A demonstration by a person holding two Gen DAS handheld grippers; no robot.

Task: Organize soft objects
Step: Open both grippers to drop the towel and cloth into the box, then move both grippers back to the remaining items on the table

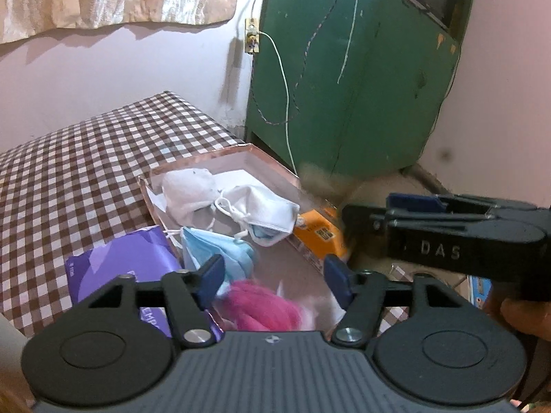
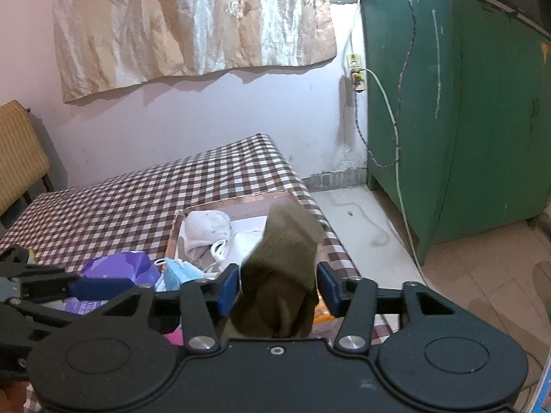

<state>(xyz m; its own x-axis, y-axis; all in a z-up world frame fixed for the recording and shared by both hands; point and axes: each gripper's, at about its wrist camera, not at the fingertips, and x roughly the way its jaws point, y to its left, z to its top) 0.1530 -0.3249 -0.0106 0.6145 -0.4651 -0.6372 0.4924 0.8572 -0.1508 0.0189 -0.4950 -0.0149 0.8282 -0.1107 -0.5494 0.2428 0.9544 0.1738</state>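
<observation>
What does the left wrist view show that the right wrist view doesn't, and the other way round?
Only the left wrist view shows the pink fluffy item low in the tray and the orange packet at its right edge, with the left hand-held gripper open and empty above them.

Only the right wrist view shows the olive-brown sock between the fingers of the right hand-held gripper, plus a wooden chair at far left.

Both show the pink tray, white masks, blue mask, purple pack, checkered tablecloth and green cabinet.
</observation>
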